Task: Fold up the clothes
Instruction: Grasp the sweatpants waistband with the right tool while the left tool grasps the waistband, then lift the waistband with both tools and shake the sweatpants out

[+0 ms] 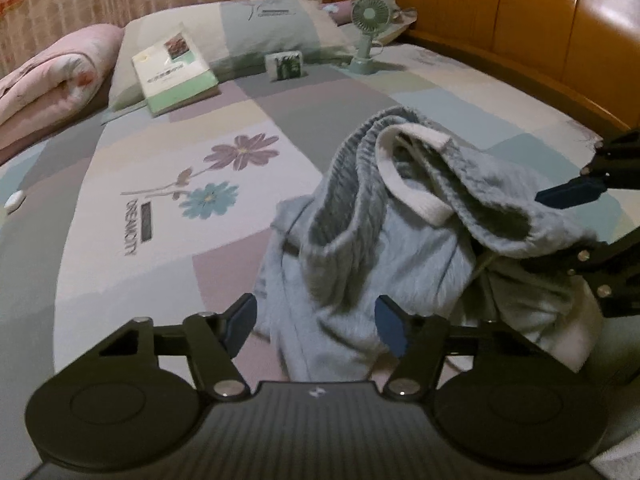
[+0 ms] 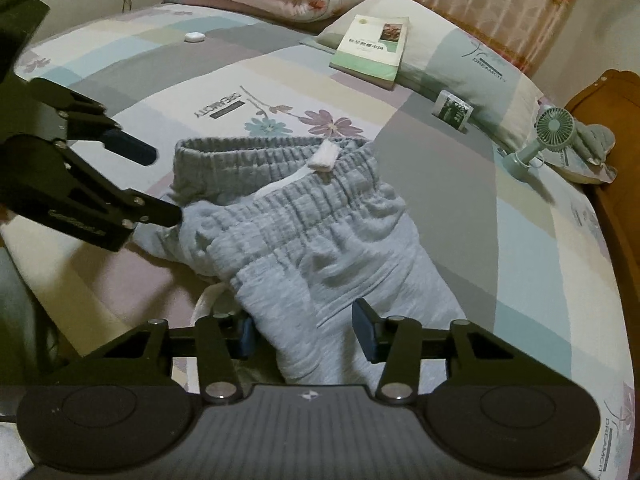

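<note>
Left gripper [image 1: 316,326]: jaws part-open, straddling grey pants [image 1: 400,248] fabric, pads not visibly pinching. Pants bunched mid-bed [image 1: 160,240], waistband [image 2: 276,160] toward pillow [image 2: 460,64]. Right gripper [image 2: 304,334]: jaws part-open astride a fold, no firm bite evident. Close both on matching edges; lift evenly, pull taut before laying flat. Avoid snagging sheet.

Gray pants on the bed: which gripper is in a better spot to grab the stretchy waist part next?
Probably the left hand-held gripper: its fingers straddle the waistband edge of the pants. The right hand-held gripper sits lower, around the leg cloth.
</note>
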Demonstrator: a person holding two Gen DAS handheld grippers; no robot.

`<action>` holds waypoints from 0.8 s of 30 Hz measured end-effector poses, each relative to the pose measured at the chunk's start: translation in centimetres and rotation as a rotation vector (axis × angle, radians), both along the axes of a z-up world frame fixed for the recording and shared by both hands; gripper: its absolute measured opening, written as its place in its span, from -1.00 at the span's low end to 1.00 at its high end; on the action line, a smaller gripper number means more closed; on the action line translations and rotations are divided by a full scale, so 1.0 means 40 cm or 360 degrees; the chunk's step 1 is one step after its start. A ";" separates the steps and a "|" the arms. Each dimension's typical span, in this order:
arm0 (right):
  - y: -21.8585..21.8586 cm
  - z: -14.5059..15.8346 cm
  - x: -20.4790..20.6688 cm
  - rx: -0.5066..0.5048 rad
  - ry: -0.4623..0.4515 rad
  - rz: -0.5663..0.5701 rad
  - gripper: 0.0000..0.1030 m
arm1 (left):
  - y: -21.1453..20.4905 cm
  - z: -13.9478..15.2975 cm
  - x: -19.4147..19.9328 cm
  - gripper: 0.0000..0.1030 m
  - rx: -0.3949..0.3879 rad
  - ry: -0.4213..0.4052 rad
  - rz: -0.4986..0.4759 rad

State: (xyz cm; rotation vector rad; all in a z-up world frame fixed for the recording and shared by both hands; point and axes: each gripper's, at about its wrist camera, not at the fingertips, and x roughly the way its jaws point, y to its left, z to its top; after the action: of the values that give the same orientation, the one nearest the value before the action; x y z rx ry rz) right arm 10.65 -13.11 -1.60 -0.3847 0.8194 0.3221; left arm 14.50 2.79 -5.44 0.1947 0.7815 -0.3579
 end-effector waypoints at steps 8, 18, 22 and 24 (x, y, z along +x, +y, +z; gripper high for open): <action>-0.039 -0.004 0.011 0.0059 -0.0006 -0.0023 -0.33 | -0.006 -0.014 0.040 -0.24 -0.0179 0.0014 -0.0127; -0.158 0.045 -0.009 0.0198 -0.0079 -0.0136 -0.71 | -0.017 0.053 0.060 -0.67 -0.0079 -0.0060 -0.0142; -0.221 0.060 -0.024 0.0247 -0.0126 -0.0215 -0.71 | -0.065 0.111 0.101 -0.69 0.0050 -0.0150 -0.0172; -0.258 0.067 -0.034 0.0271 -0.0149 -0.0256 -0.71 | -0.095 0.141 0.127 -0.70 0.0102 -0.0197 -0.0202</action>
State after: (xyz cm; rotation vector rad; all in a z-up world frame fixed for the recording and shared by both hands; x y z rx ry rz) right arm 9.30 -23.45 1.07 -0.1719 0.7203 0.2203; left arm 19.59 -1.03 0.21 0.3245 0.6606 -0.4371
